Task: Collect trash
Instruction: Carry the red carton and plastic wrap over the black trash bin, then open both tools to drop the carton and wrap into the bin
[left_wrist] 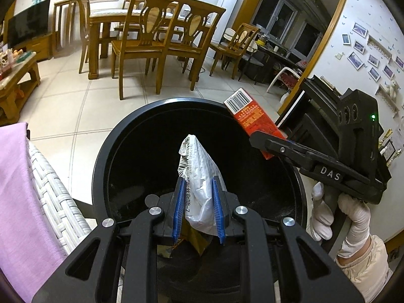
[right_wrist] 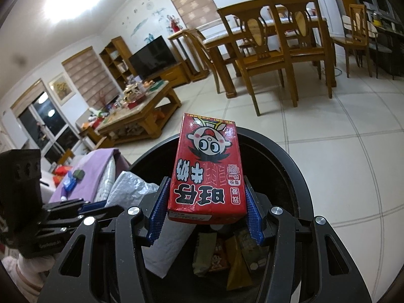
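Gripping a crumpled white bag (left_wrist: 199,181), the left hand-held gripper (left_wrist: 198,209) hangs over the black bin (left_wrist: 101,161); the right hand-held gripper (right_wrist: 205,217) clamps a red milk carton (right_wrist: 207,164) above its rim.

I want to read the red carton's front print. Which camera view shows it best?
The right wrist view: the red carton fills the centre, front face showing. The left wrist view shows only its barcode end and side, held in the right gripper.
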### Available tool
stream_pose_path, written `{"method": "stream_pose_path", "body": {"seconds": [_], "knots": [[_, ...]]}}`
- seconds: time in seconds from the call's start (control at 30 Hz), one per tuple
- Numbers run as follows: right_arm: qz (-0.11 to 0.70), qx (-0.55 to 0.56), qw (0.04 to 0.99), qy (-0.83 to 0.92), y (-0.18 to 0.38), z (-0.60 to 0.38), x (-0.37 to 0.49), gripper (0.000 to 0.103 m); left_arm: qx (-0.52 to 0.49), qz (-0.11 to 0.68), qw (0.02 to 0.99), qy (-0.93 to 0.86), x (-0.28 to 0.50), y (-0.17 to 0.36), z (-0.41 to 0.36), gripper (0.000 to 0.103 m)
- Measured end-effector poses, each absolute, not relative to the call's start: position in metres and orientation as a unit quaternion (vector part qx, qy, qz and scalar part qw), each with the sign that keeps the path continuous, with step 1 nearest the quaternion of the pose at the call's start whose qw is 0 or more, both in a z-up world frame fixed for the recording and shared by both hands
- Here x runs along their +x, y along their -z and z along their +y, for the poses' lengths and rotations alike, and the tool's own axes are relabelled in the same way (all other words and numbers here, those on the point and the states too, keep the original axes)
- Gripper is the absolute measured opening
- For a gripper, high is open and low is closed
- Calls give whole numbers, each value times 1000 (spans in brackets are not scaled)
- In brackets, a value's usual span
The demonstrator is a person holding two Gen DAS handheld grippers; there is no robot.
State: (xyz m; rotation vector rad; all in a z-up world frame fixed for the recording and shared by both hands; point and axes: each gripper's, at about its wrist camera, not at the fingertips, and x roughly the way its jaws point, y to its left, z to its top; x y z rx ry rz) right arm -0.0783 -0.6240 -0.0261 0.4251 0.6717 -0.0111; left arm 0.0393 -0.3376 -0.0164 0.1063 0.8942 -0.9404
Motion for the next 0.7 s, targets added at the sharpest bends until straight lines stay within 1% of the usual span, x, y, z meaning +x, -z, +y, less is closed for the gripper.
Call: {"method": "stream_pose_path", "body": {"seconds": [0.23, 0.3, 0.37, 0.5, 0.53, 0.57, 0.6, 0.67, 0.7], "knots": [[328, 207, 922, 6, 26, -624, -77, 54, 56, 413, 794, 442, 35, 15, -343, 22], [329, 208, 921, 8, 28, -624, -77, 54, 56, 412, 796, 440, 35, 14, -344, 25], [329, 209, 921, 7, 29, -623, -77, 55, 54, 411, 798, 437, 34, 13, -345, 26], [326, 208, 922, 6, 28, -619, -78, 64, 53, 414, 798, 434, 31, 10, -345, 28], [325, 210, 922, 5, 27, -619, -78, 65, 53, 414, 798, 434, 32, 10, -345, 31], [324, 211, 922, 4, 27, -618, -78, 66, 52, 413, 800, 432, 32, 9, -344, 45], [324, 212, 922, 4, 26, -618, -78, 68, 53, 410, 804, 426, 31, 7, -342, 62], [323, 212, 922, 3, 24, -615, -78, 70, 55, 399, 813, 420, 29, 3, -339, 71], [323, 211, 922, 2, 24, -613, -78, 70, 56, 395, 815, 420, 29, 2, -337, 71]]}}
